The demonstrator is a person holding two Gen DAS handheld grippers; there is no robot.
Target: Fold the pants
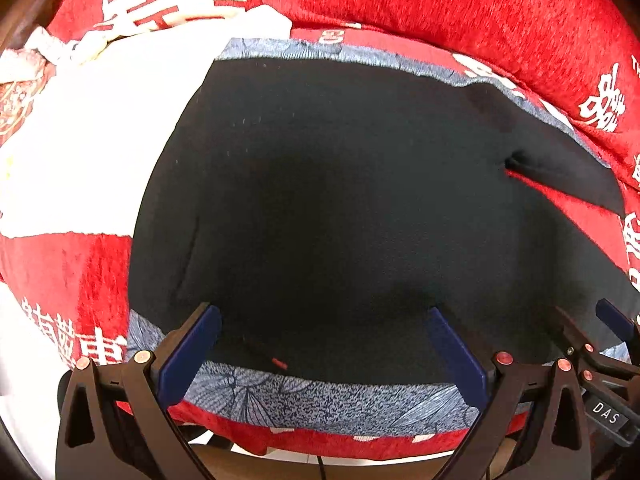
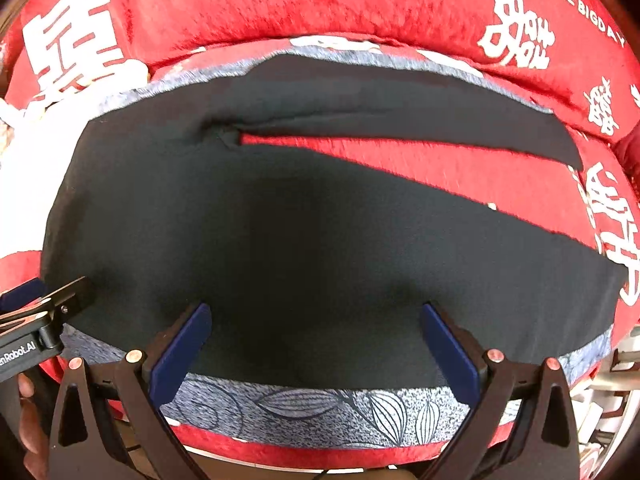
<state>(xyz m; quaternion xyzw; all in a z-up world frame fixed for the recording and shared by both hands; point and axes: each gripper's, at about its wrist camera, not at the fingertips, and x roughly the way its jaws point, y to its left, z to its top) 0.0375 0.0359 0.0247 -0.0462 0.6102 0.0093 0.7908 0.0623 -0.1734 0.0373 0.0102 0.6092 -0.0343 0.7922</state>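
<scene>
Black pants (image 1: pixel 340 200) lie spread flat on a blue-grey patterned mat (image 1: pixel 320 400), which sits on a red cushion with white characters (image 1: pixel 480 8), looks like a sofa seat, so no bench here. Waist end is toward the mat's left edge, the two legs (image 2: pixel 400 120) run off toward the right edge with a red gap showing between them, so legs not yet brought together. My left claw (image 1: pixel 320 344) hangs over the near edge of the mat, jaws wide apart, gripping nothing; fingers (image 1: pixel 192 352) straddle the near hem of the pants. My right claw (image 2: pixel 316 340) same: spread wide, empty, over the near leg by the mat's near edge. Both side by side along the near edge, I judge so I can pinch the near side at two points and fold it over onto the far leg. White cloth (image 1: pixel 100 140) lies off the mat's left edge, not involved.
</scene>
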